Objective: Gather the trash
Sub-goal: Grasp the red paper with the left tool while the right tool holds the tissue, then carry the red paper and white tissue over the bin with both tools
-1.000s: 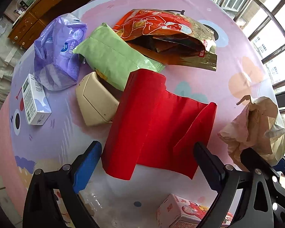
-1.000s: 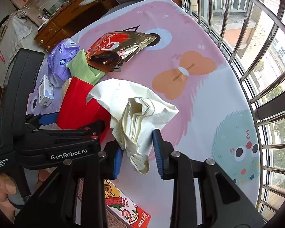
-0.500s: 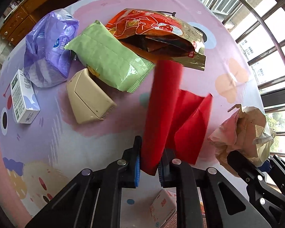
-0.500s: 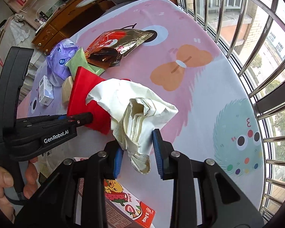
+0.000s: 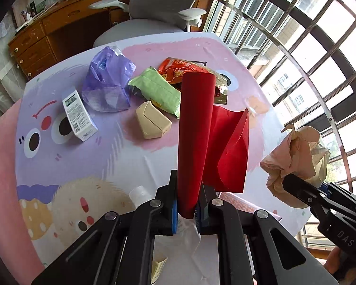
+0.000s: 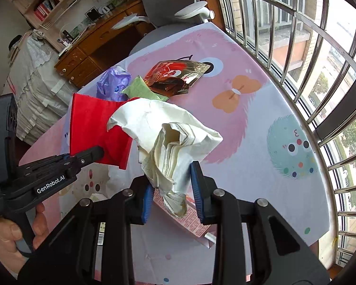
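Observation:
My left gripper (image 5: 187,210) is shut on a folded red paper sheet (image 5: 197,128), which hangs lifted off the table; the same red sheet (image 6: 92,125) shows at the left of the right wrist view. My right gripper (image 6: 172,188) is shut on a crumpled cream paper wad (image 6: 168,137), held above the table; the wad (image 5: 296,152) also appears at the right of the left wrist view. Lying on the cartoon tablecloth (image 5: 83,156) are a purple plastic bag (image 5: 106,83), a green pack (image 5: 156,92), a red-gold foil snack bag (image 6: 175,76), a beige box (image 5: 153,122) and a white carton (image 5: 78,115).
A pink printed box (image 6: 189,216) and a clear plastic bottle (image 5: 140,196) lie at the table's near edge under the grippers. A grey office chair (image 5: 159,7) stands at the far side, a wooden desk (image 5: 59,30) behind it, barred windows (image 6: 296,35) along the right.
My left gripper closed on the red sheet and raised it off the table, pulling back and tilting up. My right gripper kept hold of the paper wad and rose a little.

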